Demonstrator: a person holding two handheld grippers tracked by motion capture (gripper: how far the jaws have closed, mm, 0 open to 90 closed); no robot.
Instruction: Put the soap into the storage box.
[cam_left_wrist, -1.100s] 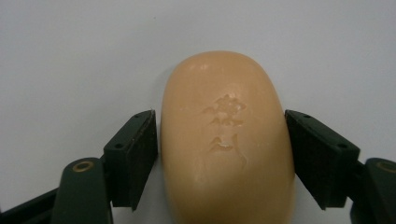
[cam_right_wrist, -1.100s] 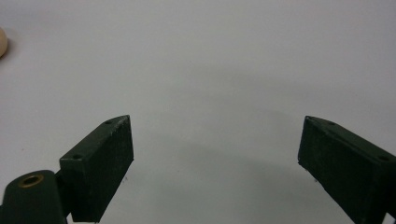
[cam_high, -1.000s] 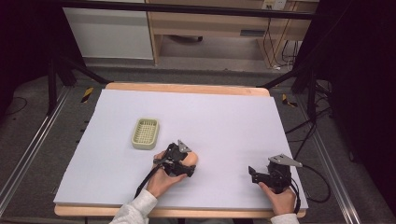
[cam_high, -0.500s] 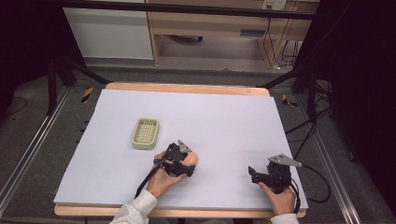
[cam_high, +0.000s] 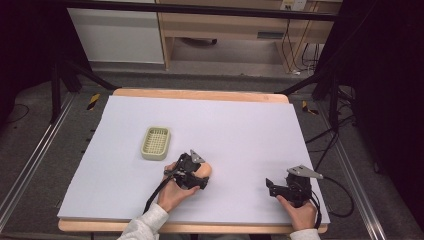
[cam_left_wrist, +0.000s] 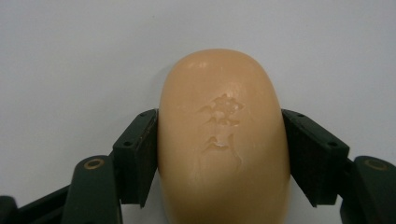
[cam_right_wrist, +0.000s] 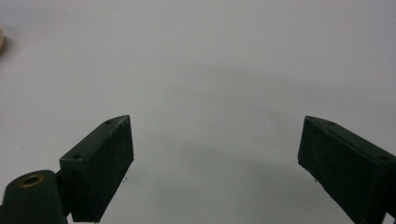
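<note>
Two grippers sit low over the near part of a wide bench (cam_high: 240, 125) covered by a pale sheet; its wooden edge shows along the far side and the near edge is partly hidden by the person's sleeves. Beyond the left gripper (cam_high: 192, 170), a little to its left, lies a pale green slotted tray (cam_high: 155, 143), apart from it. That left gripper (cam_left_wrist: 219, 154) has just been closing and its jaws now press on both flanks of a tan bar of soap (cam_left_wrist: 223, 140); the bar lies flat on the sheet, its near end cut off at the bottom of the left gripper view, and the stamped mark on top is too shallow to read; from above the soap (cam_high: 202, 170) peeks out past the hand. Well apart to the right, the right gripper (cam_high: 272, 186) rests with jaws spread wide, nothing between them (cam_right_wrist: 215, 154); bare sheet lies ahead of it.
</note>
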